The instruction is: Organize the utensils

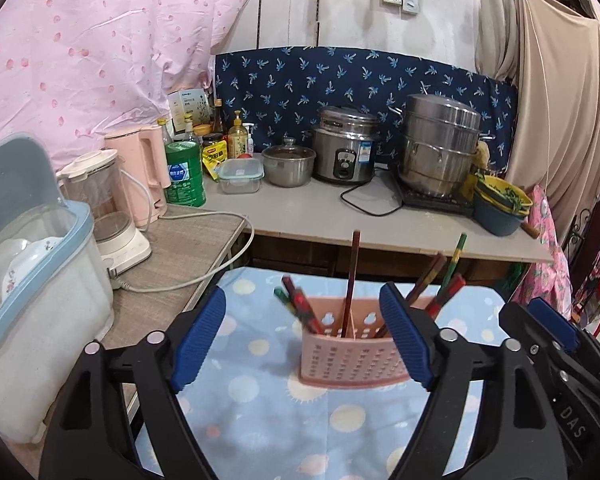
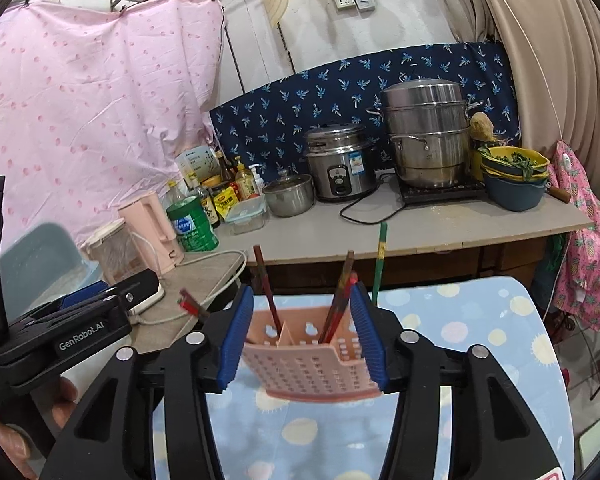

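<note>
1. Left gripper point(image 1: 303, 334): jaws stand wide apart, blue ribbed pads clear of everything; nothing between them is gripped.
2. Right gripper point(image 2: 302, 334): jaws part-open, narrower than the left. The pads flank the holder, which sits beyond them; contact cannot be confirmed.
3. A hand point(image 2: 66, 402) shows at the lower left edge of the right wrist view, under the left gripper's body.
4. Pink perforated utensil holder point(image 1: 350, 350) stands upright on the blue polka-dot cloth point(image 1: 260, 420), just ahead of both grippers.
5. Chopsticks point(image 1: 353, 280) sit in the holder's compartments: a leaning group at the left end, one near-upright dark-red stick by the middle divider, several leaning right.
6. Left of the cloth: clear lidded bin with plates point(image 1: 32, 304), then a glass kettle point(image 1: 104, 208) and pink kettle point(image 1: 140, 172).
7. Far counter point(image 1: 320, 208): green bottle point(image 1: 184, 176), small lidded pot point(image 1: 290, 164), rice cooker point(image 1: 346, 144), tall steel steamer point(image 1: 440, 144), stacked bowls with greens point(image 1: 500, 204).
8. Backdrop: navy leaf-print cloth point(image 1: 340, 76).
</note>
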Motion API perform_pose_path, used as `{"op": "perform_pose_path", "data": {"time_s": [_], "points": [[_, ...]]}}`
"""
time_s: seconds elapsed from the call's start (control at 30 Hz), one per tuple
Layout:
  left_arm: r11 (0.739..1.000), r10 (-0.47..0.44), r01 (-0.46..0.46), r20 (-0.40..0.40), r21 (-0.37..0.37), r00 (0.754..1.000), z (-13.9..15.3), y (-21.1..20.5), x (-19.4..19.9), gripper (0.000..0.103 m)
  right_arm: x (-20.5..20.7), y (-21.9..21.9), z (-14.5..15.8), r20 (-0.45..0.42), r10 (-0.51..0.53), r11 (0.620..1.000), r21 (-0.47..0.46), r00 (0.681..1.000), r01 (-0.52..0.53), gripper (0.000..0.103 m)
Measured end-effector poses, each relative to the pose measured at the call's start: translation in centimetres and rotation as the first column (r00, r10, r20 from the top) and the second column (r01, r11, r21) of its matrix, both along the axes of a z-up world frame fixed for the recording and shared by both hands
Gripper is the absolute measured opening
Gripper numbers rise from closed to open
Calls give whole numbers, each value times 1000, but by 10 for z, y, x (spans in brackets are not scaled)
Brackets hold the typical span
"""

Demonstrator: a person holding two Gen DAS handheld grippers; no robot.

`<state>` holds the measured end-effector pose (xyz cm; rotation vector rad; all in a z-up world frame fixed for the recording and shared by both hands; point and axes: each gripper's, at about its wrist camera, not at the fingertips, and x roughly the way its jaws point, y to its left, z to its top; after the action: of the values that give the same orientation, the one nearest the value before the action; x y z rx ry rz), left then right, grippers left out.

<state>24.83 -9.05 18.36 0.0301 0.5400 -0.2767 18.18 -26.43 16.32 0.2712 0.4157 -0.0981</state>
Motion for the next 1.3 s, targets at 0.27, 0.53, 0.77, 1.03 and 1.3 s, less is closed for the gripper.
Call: {"op": "perform_pose_path", "data": {"time_s": [0.27, 0.53, 0.77, 1.03, 1.3], "points": [[999, 7, -4, -51, 44, 999, -28, 9, -35, 78, -40, 12, -27, -76, 10, 1000, 4, 997, -9, 52], [997, 9, -1, -106, 83, 994, -53, 12, -61, 78, -72, 18, -49, -124, -4, 1000, -3, 992, 4, 53], [994, 11, 3, -128, 107, 992, -68, 17, -77, 78, -94, 20, -69, -162, -25, 999, -35, 987, 19, 52], [992, 18, 1, -150, 128, 988, -83, 22, -85, 82, -105, 22, -83, -194, -48, 997, -71, 980, 34, 57], [990, 33, -10, -166, 139, 986, -91, 26, -85, 85, -107, 21, -88, -210, -70, 994, -91, 975, 52, 65]]}}
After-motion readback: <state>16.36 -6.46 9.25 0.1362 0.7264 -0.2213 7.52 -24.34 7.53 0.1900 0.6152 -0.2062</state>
